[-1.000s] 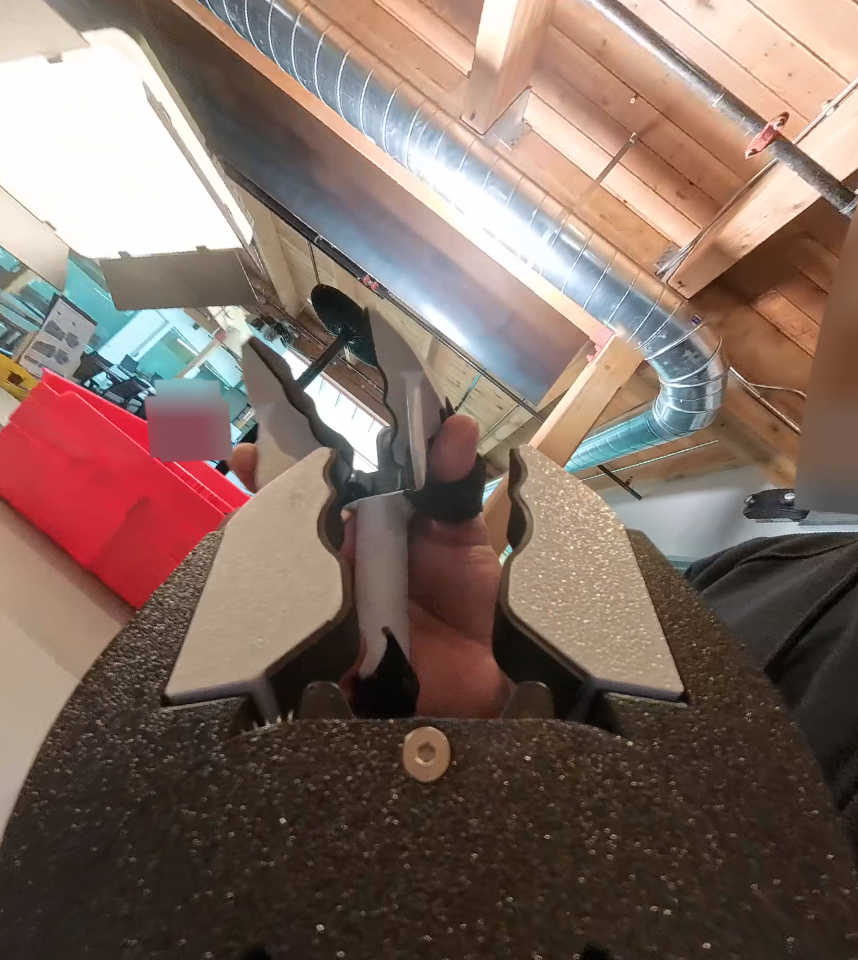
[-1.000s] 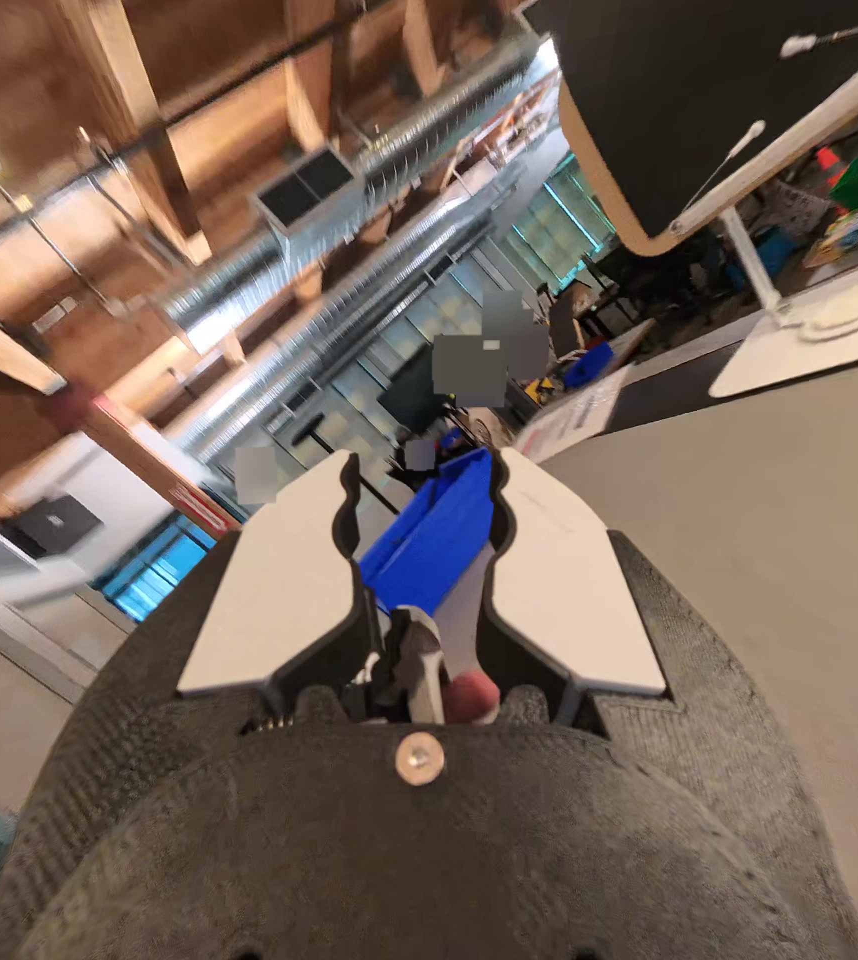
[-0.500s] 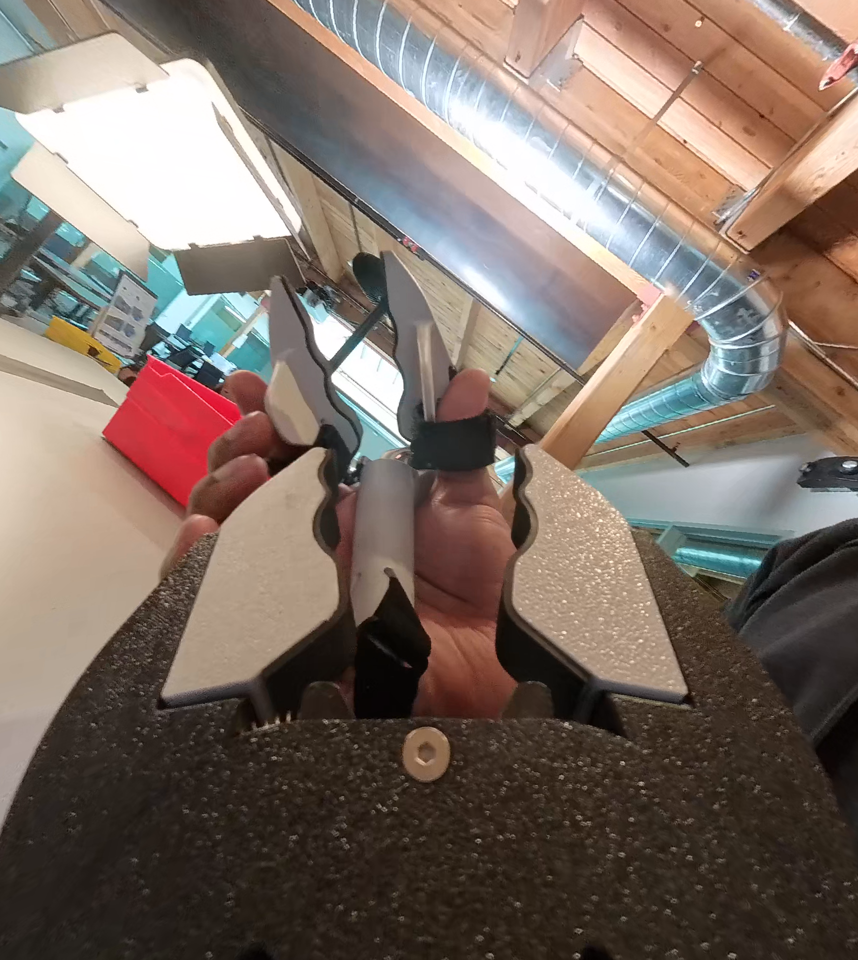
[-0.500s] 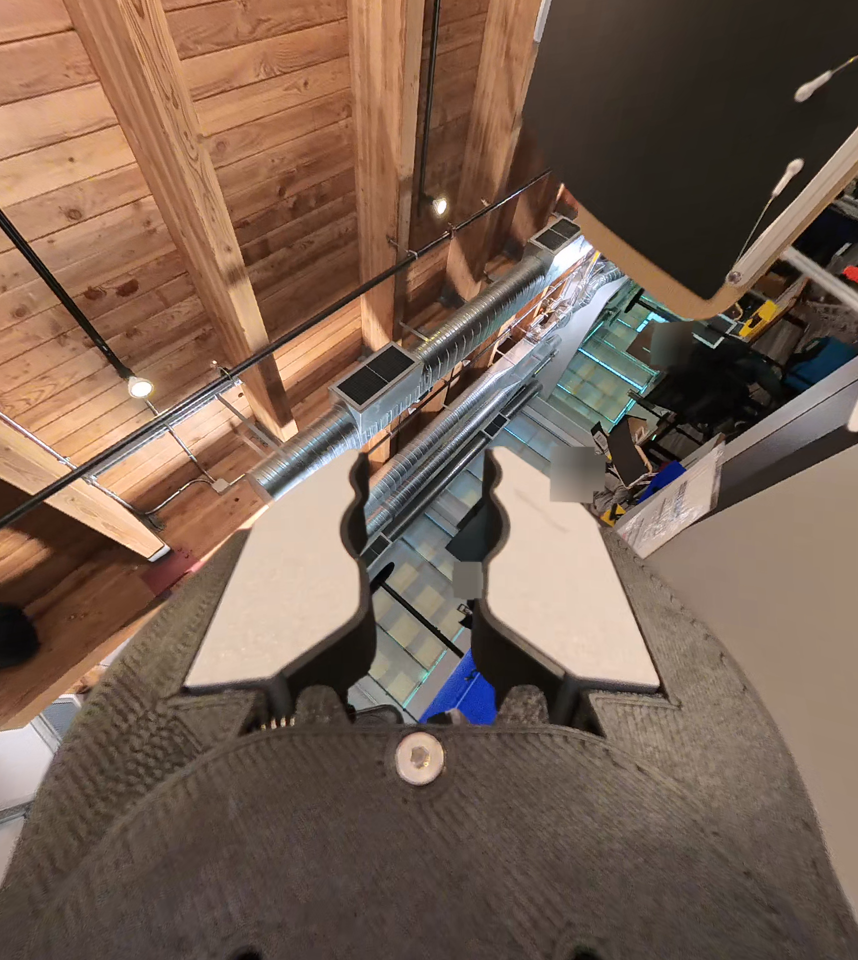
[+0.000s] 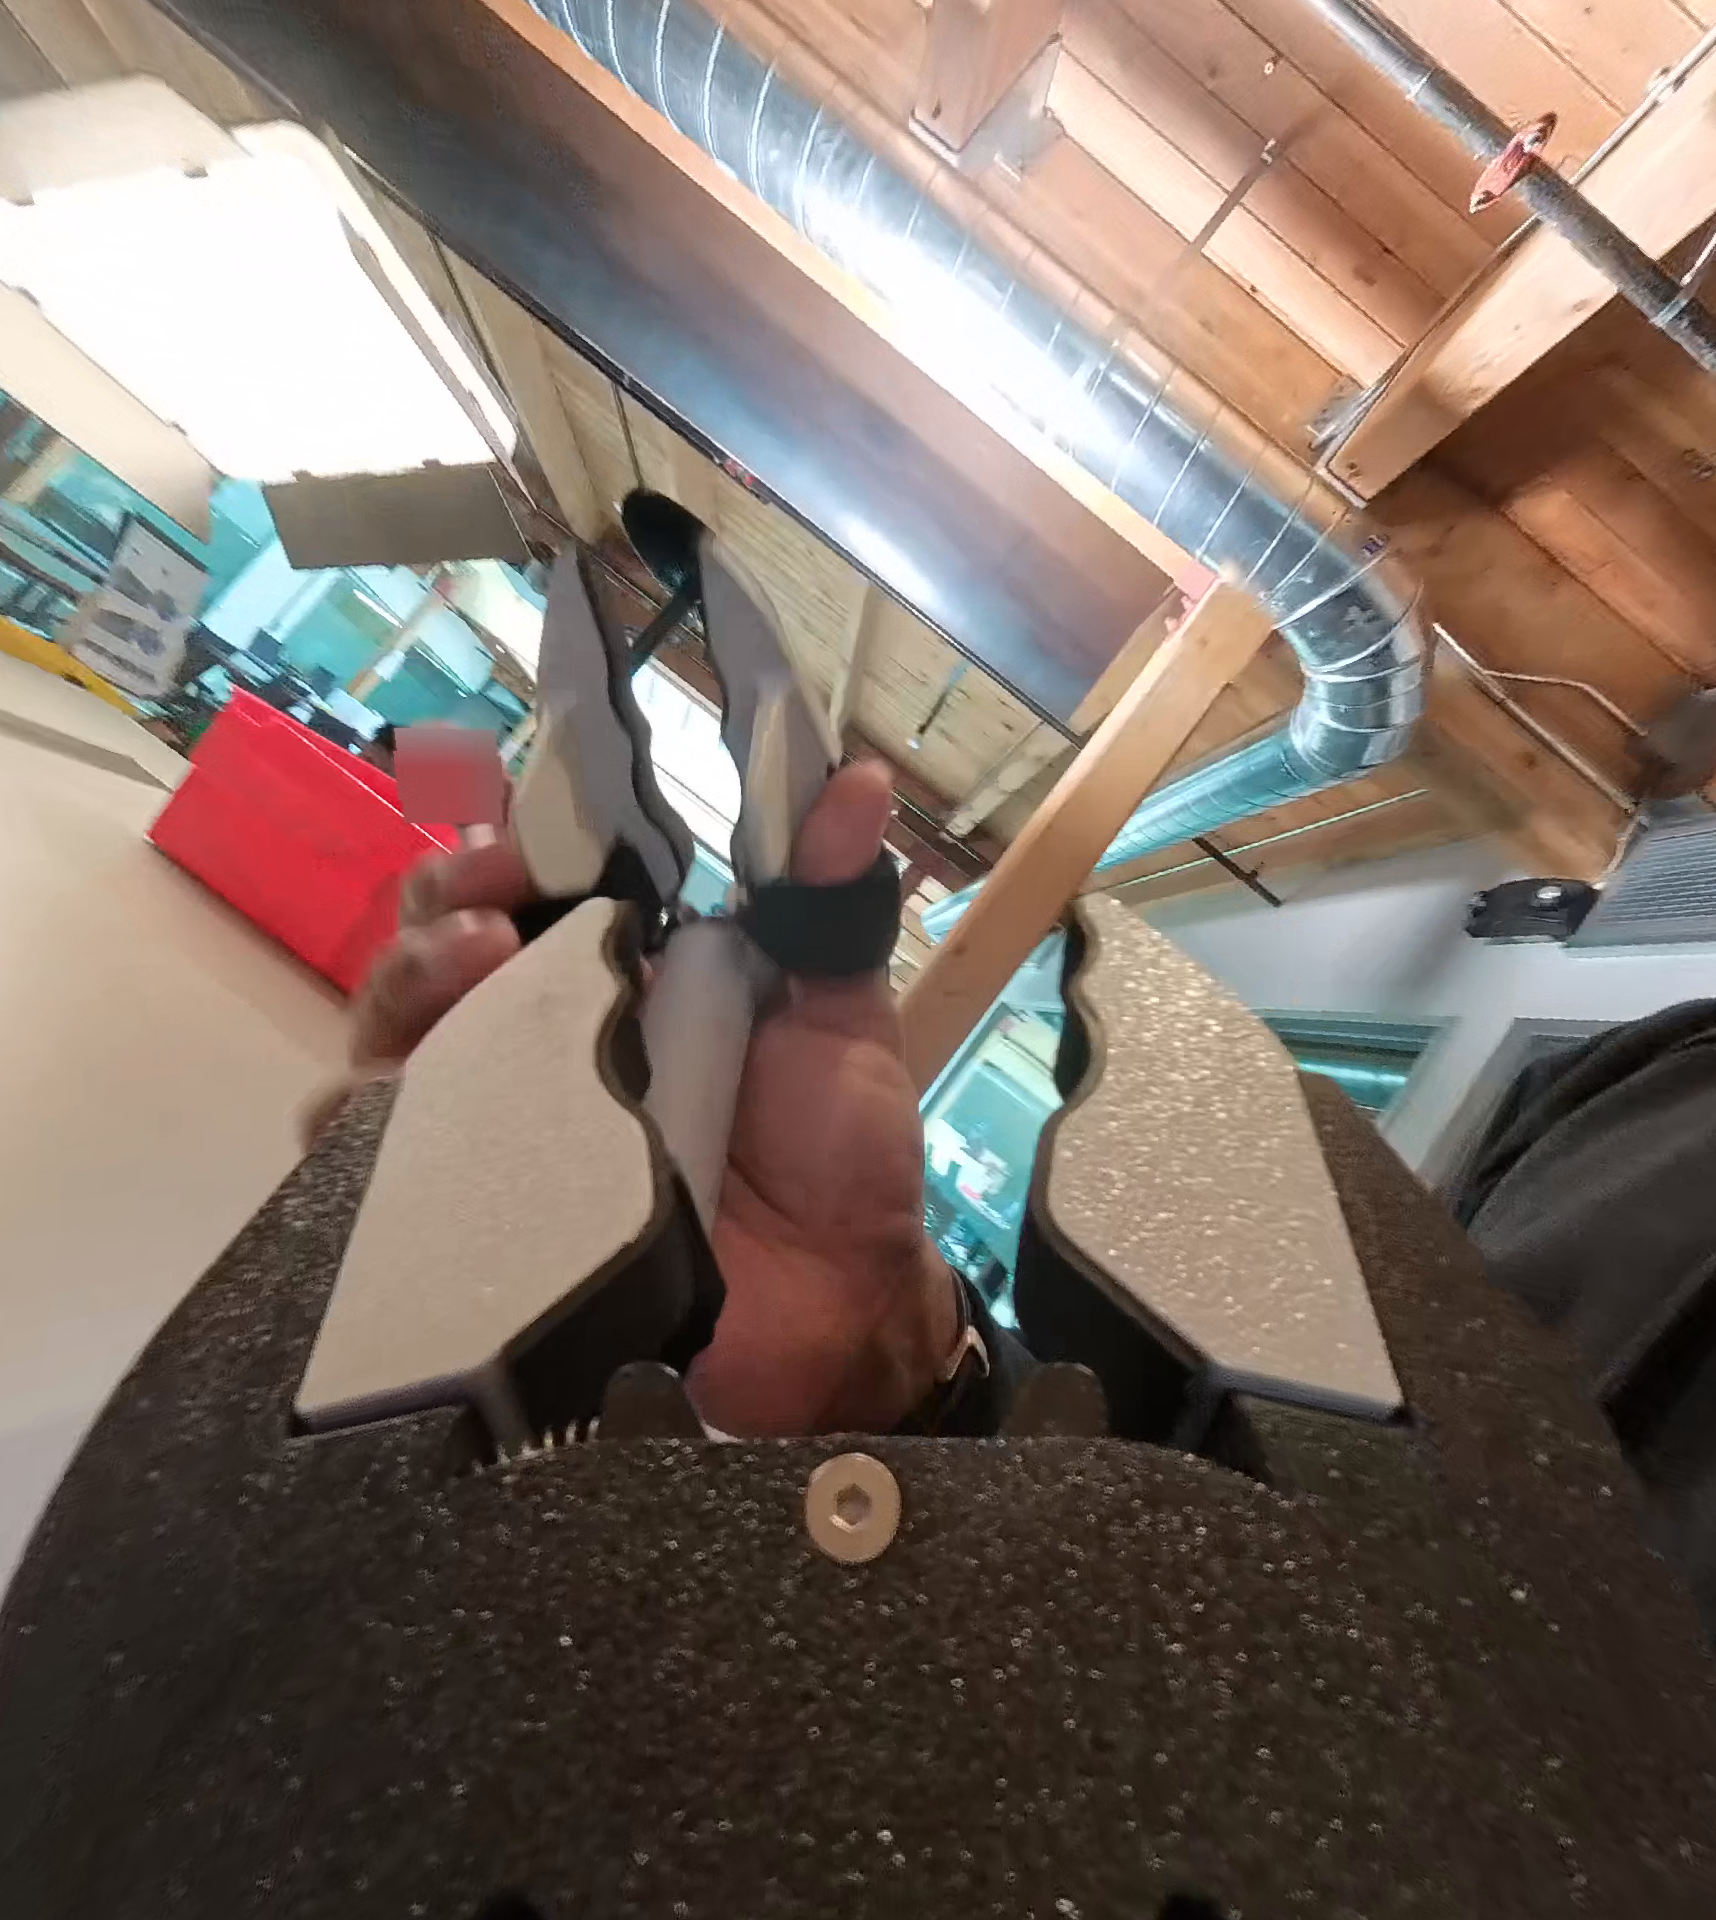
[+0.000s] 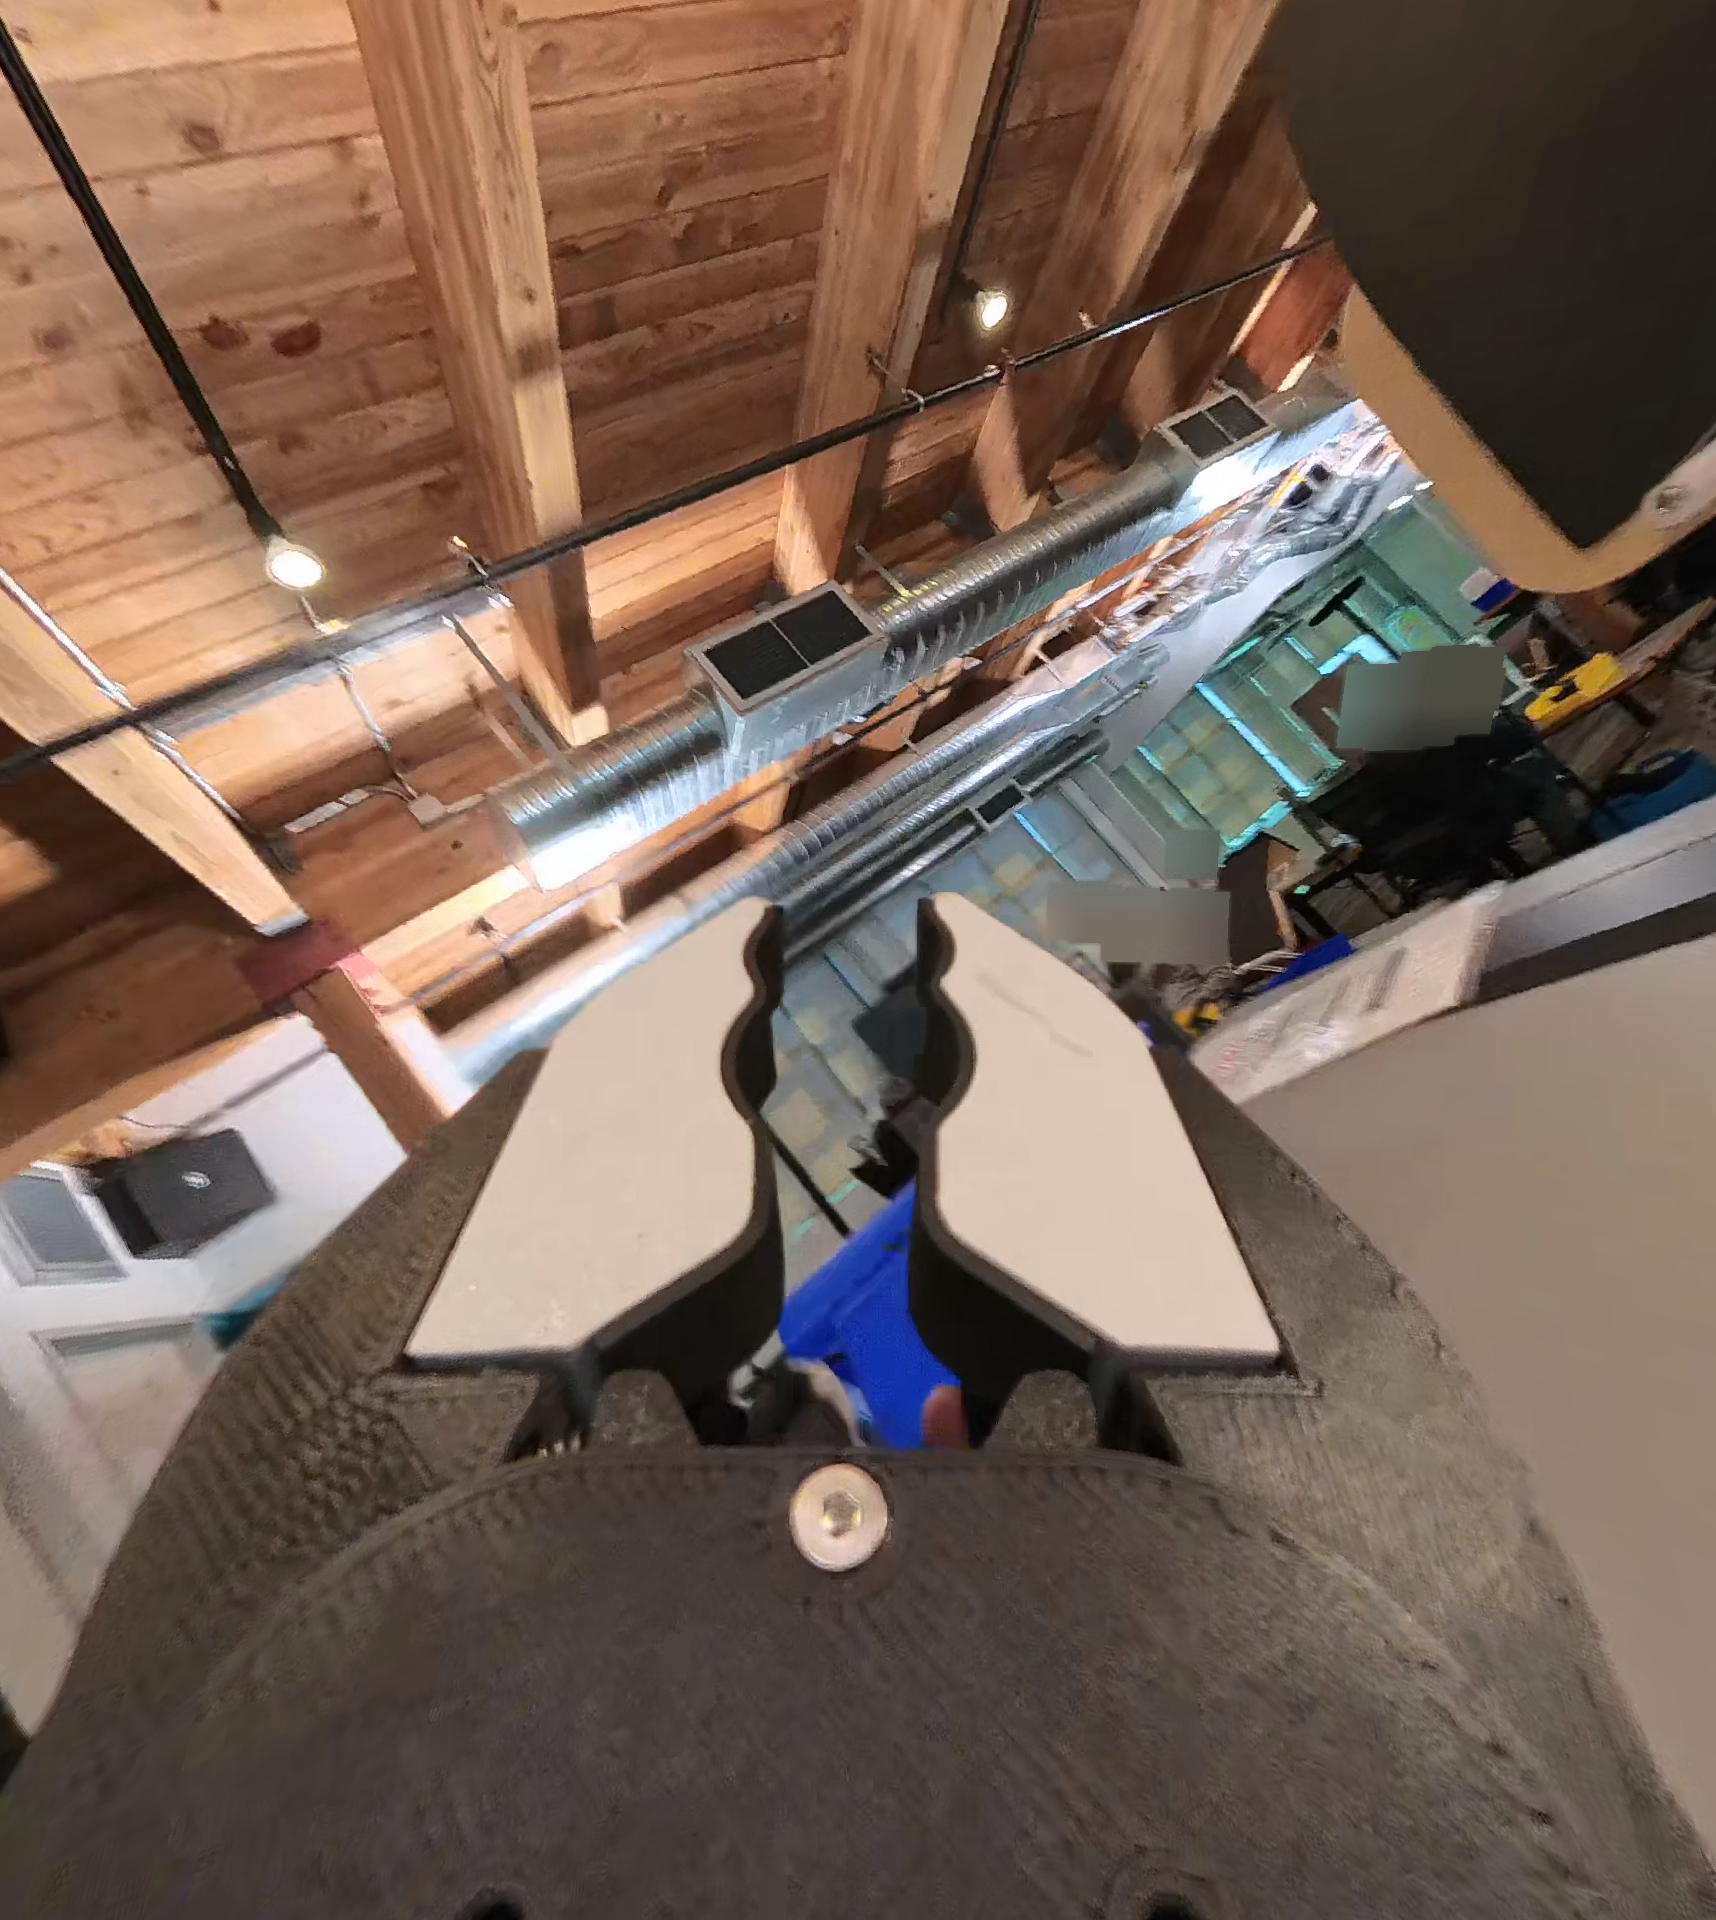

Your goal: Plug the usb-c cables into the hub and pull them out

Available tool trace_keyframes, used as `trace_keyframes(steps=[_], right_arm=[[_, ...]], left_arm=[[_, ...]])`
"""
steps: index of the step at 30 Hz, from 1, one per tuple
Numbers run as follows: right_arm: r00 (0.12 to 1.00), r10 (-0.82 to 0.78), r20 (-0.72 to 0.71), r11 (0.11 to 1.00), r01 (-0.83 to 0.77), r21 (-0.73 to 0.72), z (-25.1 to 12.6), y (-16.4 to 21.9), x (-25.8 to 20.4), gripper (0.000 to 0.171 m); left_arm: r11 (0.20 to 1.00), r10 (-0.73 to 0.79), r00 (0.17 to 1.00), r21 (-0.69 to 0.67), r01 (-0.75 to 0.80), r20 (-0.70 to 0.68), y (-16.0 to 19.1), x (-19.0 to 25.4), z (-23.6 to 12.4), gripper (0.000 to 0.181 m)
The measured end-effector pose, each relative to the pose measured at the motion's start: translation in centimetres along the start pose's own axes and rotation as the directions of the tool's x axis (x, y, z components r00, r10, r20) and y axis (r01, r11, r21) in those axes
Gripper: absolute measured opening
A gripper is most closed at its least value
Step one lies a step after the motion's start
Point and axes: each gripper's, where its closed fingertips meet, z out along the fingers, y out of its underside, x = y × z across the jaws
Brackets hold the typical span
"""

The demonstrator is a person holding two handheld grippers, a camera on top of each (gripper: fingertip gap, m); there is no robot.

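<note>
No hub and no usb-c cable shows in either view. Both grippers point up at the wooden ceiling. My left gripper [image 5: 849,914] is open wide and empty. Between its fingers I see a person's hand [image 5: 823,1195] holding the right gripper [image 5: 646,623], whose two grey fingers point upward a little apart. In the right wrist view, my right gripper [image 6: 849,914] has a narrow gap between its fingers and holds nothing.
A beige table [image 5: 54,1039] lies at the left, with a red bin [image 5: 282,842] at its far edge. In the right wrist view the table [image 6: 1560,1247] lies at the right and a blue bin [image 6: 864,1320] shows between the fingers. A dark sleeve [image 5: 1612,1195] is at the right. The gap from one gripper's tips to the other's is roughly 10 cm.
The right wrist view swung up from the table to the ceiling, and the right gripper's gap narrowed. The left gripper opened a little wider and the hand shifted in its view.
</note>
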Motion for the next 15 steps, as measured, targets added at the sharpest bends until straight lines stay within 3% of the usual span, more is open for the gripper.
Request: trace_keyframes(steps=[4, 6, 9, 11, 15], right_arm=[[0.928, -0.306, -0.215, 0.926, 0.237, -0.294, -4.5, 1.3, 4.4, 0.022], [0.817, -0.495, -0.296, 0.802, 0.300, -0.516, -8.0, 1.6, 7.5, 0.023], [0.646, -0.680, -0.347, 0.597, 0.212, -0.774, -13.9, 1.0, 12.0, 0.028], [0.623, -0.699, -0.352, 0.541, 0.138, -0.830, -16.2, 0.6, 13.4, 0.028], [0.699, -0.616, -0.364, 0.613, 0.134, -0.779, -15.7, -0.5, 13.4, 0.029]], left_arm=[[0.989, 0.140, 0.974, -0.072, -0.129, 0.181, -2.7, -1.9, -3.0, 0.067], [0.966, 0.239, 0.926, -0.165, -0.197, 0.293, -4.0, -3.0, -5.0, 0.067], [0.916, 0.384, 0.796, -0.299, -0.266, 0.469, -6.9, -4.7, -8.9, 0.067], [0.884, 0.459, 0.707, -0.360, -0.299, 0.538, -9.8, -4.8, -11.2, 0.066], [0.796, 0.602, 0.487, -0.521, -0.307, 0.633, -16.4, -5.2, -16.6, 0.058]])
